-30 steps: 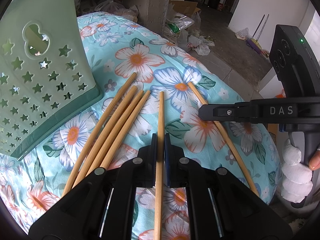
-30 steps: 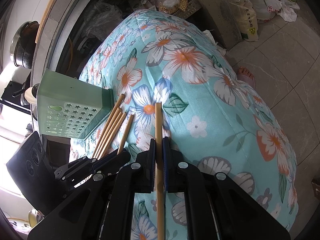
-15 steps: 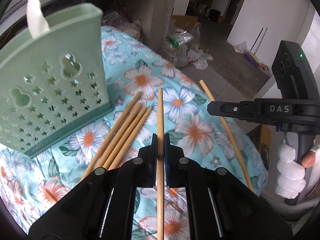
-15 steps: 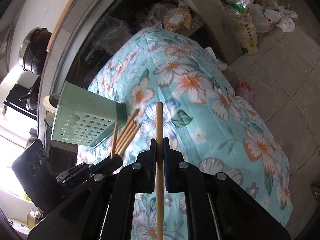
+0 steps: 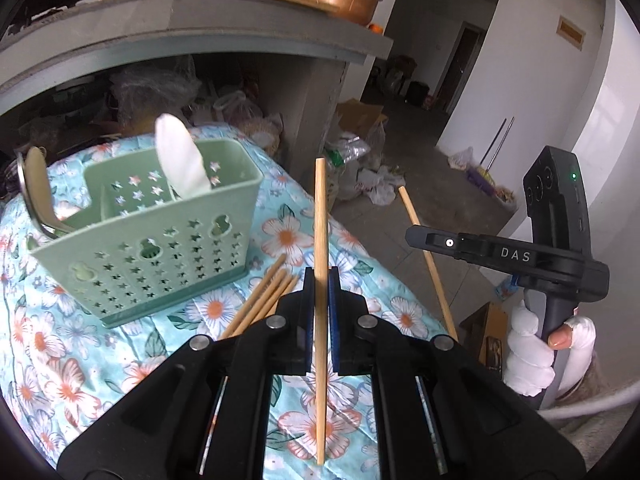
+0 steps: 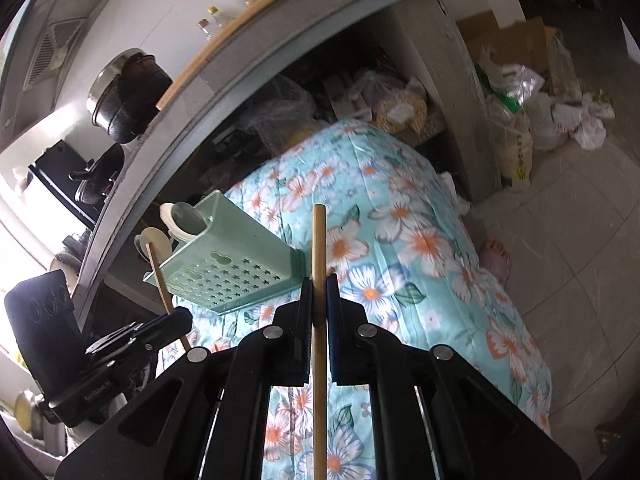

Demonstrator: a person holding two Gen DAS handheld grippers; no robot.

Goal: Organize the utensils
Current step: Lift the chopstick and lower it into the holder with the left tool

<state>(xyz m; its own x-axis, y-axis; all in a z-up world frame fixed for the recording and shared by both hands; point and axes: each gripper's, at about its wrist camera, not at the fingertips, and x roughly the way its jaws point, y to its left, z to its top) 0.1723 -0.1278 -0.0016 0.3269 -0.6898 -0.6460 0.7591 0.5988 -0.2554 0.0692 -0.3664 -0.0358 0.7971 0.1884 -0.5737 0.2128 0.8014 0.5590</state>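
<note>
I am pinching one chopstick in my left gripper and another in my right gripper, aiming both tips carefully into the green holder at left of frame.

Six chopsticks: four lying on the cloth, two lifted. One green holder. Two spoons.

Concrete counter above a cluttered recess. Tiled floor and white walls; daylight from the left.
</note>
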